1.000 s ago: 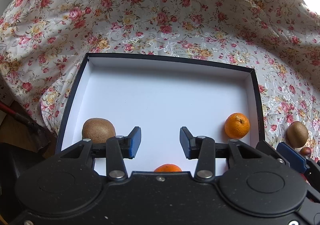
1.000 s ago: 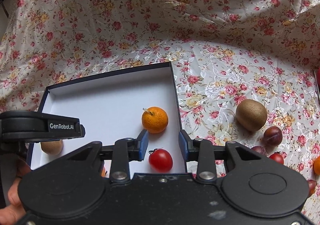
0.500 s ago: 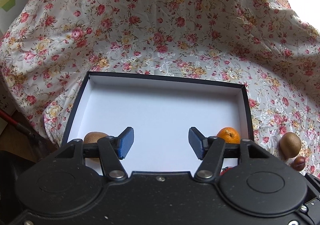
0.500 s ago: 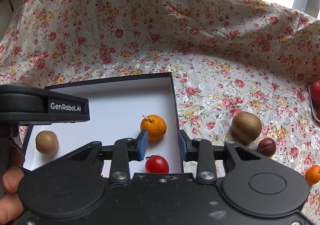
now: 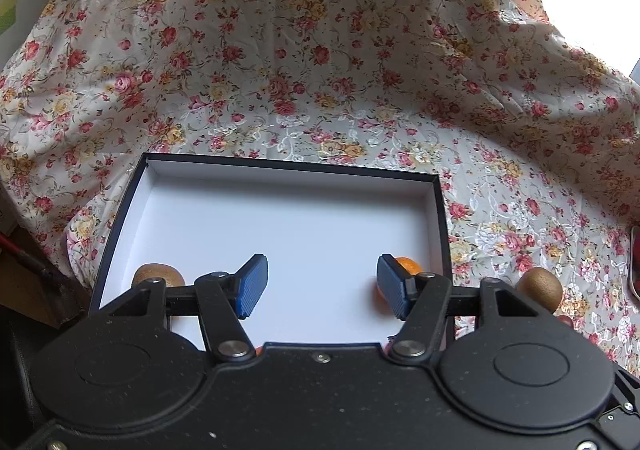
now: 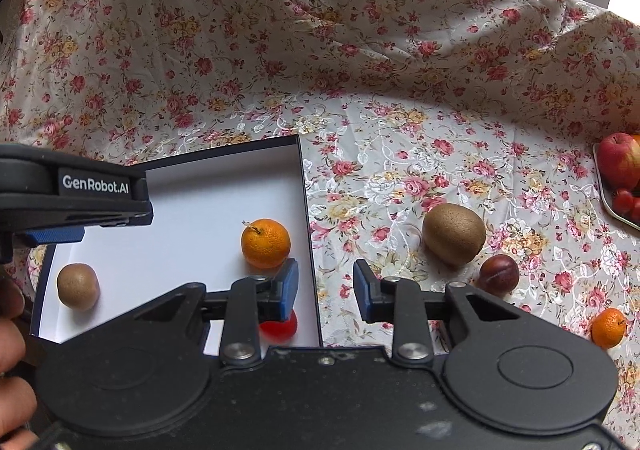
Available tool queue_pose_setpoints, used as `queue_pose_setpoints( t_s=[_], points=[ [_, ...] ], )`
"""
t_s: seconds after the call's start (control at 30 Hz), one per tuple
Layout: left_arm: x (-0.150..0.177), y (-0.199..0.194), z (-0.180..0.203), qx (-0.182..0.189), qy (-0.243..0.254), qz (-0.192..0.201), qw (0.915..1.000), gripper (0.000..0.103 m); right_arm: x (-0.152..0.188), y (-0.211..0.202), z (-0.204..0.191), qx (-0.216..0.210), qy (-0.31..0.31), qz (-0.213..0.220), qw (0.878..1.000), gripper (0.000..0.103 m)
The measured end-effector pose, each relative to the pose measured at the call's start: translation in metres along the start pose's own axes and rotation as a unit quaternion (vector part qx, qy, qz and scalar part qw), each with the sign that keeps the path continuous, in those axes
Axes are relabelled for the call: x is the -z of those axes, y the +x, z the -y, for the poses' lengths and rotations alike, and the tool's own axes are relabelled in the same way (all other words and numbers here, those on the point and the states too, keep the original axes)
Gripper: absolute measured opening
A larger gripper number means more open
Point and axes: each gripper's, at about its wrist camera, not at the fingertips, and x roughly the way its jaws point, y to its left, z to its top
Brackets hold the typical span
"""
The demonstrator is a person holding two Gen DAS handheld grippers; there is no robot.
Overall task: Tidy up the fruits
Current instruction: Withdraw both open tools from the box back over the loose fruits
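The floral cloth [image 6: 400, 98] drapes over the bench in loose folds, so any round fruit nudged on it may roll off line. On it lies the white-floored box [image 6: 192, 234], holding a kiwi [image 6: 78, 286] at about 9 o'clock in the right wrist view, an orange [image 6: 265, 243] by its right wall and a tomato [image 6: 280, 326] partly hidden behind the tool's finger. Outside, at 2 o'clock from the right tool [image 6: 326, 286], sit a second kiwi [image 6: 454, 233], a dark plum [image 6: 499, 275] just beside it and a small orange [image 6: 608, 328] at 3 o'clock.

The right tool stands open and empty, straddling the box's right wall; lowering here would strike that rim and shift the box. The plum lies close enough to the loose kiwi that a wide approach could knock it away.

The left tool [image 5: 320, 286] is also open and empty above the box floor; its right finger is near the orange and could bump it.
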Motion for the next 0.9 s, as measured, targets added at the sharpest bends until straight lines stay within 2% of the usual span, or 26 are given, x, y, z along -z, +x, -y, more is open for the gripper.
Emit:
queue_pose_setpoints(
  t_s=[0.13,0.27,0.5,0.6,0.7,0.9],
  points=[
    [0.005,-0.003,0.02,0.015,0.012,-0.004,0.9998,0.065,0.001,-0.008,0.017,0.021,0.003,0.013,1.0,0.029],
    [0.01,-0.002,0.039,0.025,0.022,-0.017,0.9993,0.064,0.002,-0.015,0.042,0.041,0.032,0.021,0.998,0.029],
    [0.021,-0.006,0.074,0.034,0.057,-0.02,0.9976,0.064,0.007,-0.027,0.086,0.1,0.073,0.037,0.992,0.029],
    [0.026,-0.007,0.09,0.042,0.07,-0.023,0.9964,0.064,0.009,-0.028,0.107,0.121,0.092,0.028,0.988,0.029],
    [0.031,-0.009,0.103,0.048,0.084,-0.023,0.995,0.064,0.013,-0.03,0.13,0.12,0.124,0.007,0.985,0.029],
    [0.04,-0.014,0.127,0.053,0.107,-0.02,0.9926,0.064,0.021,-0.038,0.162,0.126,0.16,-0.002,0.979,0.029]
  ],
)
